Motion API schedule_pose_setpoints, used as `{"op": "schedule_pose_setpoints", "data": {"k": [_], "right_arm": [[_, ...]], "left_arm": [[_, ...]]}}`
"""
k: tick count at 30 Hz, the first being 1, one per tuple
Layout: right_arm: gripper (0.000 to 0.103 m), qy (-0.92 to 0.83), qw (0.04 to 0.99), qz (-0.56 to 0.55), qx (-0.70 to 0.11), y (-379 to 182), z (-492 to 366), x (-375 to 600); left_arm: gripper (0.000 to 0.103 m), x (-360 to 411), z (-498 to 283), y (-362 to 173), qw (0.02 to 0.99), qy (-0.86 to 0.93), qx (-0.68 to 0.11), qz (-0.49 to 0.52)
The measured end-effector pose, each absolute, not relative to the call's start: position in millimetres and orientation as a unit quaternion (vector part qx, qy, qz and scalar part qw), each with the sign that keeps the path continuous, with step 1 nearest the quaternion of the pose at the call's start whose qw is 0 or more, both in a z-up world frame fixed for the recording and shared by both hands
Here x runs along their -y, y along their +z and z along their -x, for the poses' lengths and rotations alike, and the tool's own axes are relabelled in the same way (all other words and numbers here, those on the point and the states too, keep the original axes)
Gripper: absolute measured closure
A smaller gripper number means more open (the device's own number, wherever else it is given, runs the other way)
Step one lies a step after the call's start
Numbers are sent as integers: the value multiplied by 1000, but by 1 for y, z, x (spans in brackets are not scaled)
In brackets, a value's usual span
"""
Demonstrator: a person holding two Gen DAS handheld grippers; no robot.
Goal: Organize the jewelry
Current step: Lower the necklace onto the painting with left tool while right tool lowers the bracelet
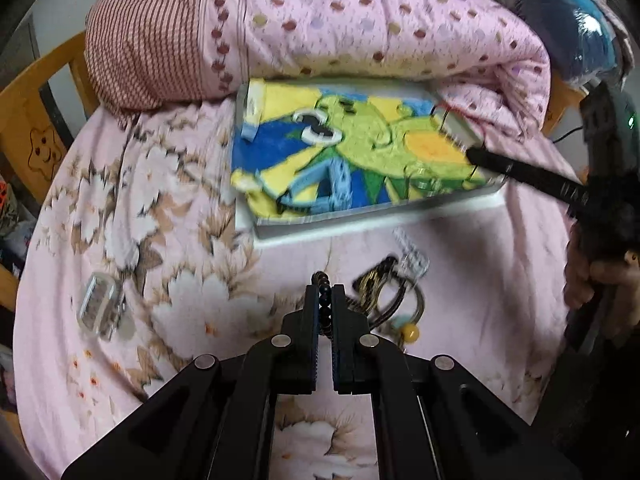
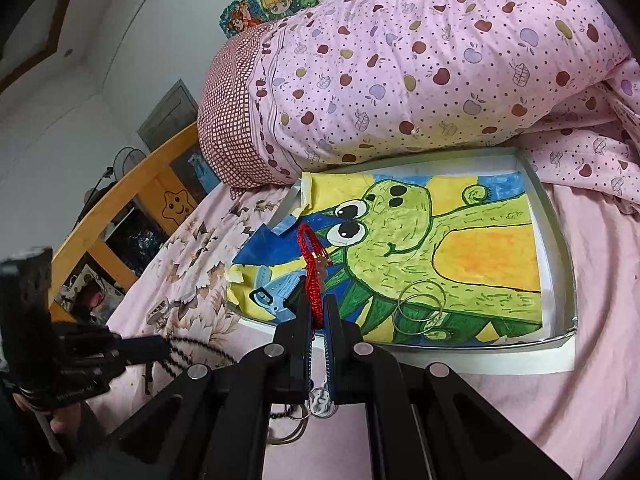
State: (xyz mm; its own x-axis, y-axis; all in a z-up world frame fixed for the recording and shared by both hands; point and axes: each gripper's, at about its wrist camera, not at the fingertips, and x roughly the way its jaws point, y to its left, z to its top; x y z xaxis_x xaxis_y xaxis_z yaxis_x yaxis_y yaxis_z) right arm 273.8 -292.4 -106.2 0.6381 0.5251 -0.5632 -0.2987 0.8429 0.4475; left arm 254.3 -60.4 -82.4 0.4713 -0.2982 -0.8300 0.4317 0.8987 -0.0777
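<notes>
While clamped on a black bead string (image 1: pixel 323 300), left claw (image 1: pixel 324 292) hangs low over the pink floral sheet (image 1: pixel 160 240), beads poking out past the fingertips. Just right of the tips, a small heap of jewelry (image 1: pixel 384 300): dark loops, a clear piece, a yellow bead. Farther left on the sheet, near the bed's left edge, a clear little box (image 1: pixel 100 308). Beyond the heap, a white tray (image 1: pixel 360 232) lined with a frog drawing.

Right claw (image 2: pixel 318 304), jaws narrow, pinched on a red woven bracelet (image 2: pixel 312 264) that stands up out of the tips, over the tray's near left corner. Inside the tray (image 2: pixel 556 240): a blue strap (image 2: pixel 276 292) at the near left corner, thin metal hoops (image 2: pixel 420 308) along the near edge. Under the claw, on the sheet, rings and a silver charm (image 2: pixel 320 402). Behind the tray's far edge, a rolled pink quilt (image 2: pixel 420 72). At far left, other claw and the hand (image 2: pixel 60 420) gripping it.
</notes>
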Motion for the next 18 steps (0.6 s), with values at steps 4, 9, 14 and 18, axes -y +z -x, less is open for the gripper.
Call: {"op": "schedule_pose_setpoints", "data": {"k": [4, 9, 14, 18], "right_arm": [[97, 234, 890, -160, -359, -109, -275, 290], [97, 234, 888, -164, -359, -110, -277, 290], [97, 224, 885, -174, -370, -119, -286, 292], [97, 207, 881, -189, -381, -129, -296, 297]], "left_arm": [[100, 73, -262, -67, 862, -230, -445, -75], [100, 82, -271, -51, 868, -246, -426, -67], [100, 92, -285, -41, 876, -256, -403, -66], [100, 98, -299, -41, 879, -261, -395, -55]]}}
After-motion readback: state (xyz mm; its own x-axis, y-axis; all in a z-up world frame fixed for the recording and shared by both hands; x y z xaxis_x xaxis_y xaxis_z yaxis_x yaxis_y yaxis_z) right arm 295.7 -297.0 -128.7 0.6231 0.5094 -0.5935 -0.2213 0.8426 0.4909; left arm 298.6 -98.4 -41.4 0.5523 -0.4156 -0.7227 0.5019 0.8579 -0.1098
